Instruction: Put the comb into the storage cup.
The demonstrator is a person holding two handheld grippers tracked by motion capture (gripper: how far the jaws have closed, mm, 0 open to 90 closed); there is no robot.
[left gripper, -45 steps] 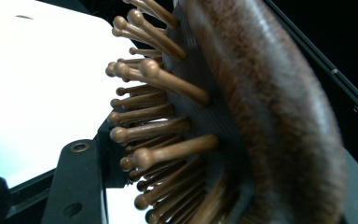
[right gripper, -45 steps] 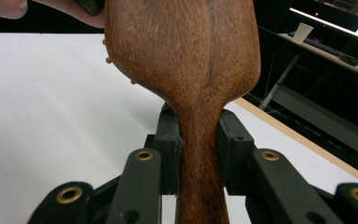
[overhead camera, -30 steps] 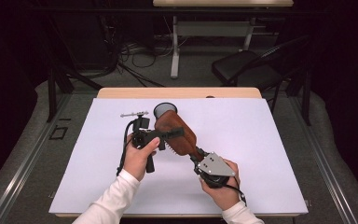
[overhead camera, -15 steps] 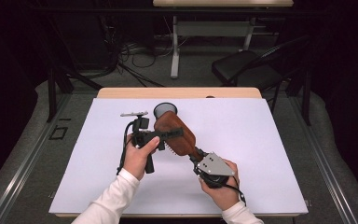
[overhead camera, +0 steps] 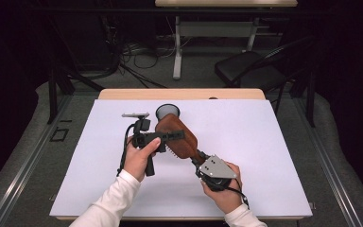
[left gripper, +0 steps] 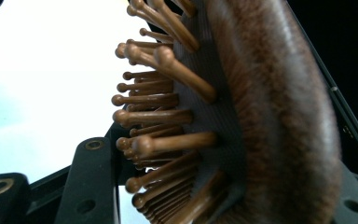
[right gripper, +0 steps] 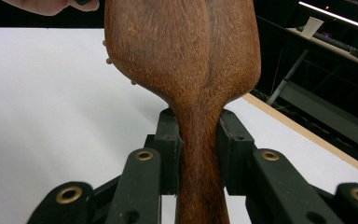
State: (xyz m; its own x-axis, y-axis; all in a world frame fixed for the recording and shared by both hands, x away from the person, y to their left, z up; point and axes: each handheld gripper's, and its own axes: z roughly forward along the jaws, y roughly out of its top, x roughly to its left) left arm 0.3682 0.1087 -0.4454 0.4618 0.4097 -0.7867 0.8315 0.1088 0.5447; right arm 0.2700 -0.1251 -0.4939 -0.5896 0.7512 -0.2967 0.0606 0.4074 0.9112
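A brown wooden hairbrush [overhead camera: 178,138] hangs tilted above the white table [overhead camera: 274,156], head toward the far side. My right gripper [overhead camera: 199,161] is shut on its narrow handle [right gripper: 199,140], with a jaw pressing on each side. My left gripper [overhead camera: 175,137] reaches across the head from the left. In the left gripper view the wooden bristles [left gripper: 163,116] and the rounded back [left gripper: 284,116] sit between the jaws of the left gripper [left gripper: 223,172], which look closed against them.
A dark round cup [overhead camera: 167,111] stands on the table just beyond the brush head. The table's wooden far edge [overhead camera: 179,93] lies behind it. Past the table are a black chair [overhead camera: 246,71], floor cables and a desk leg [overhead camera: 177,47].
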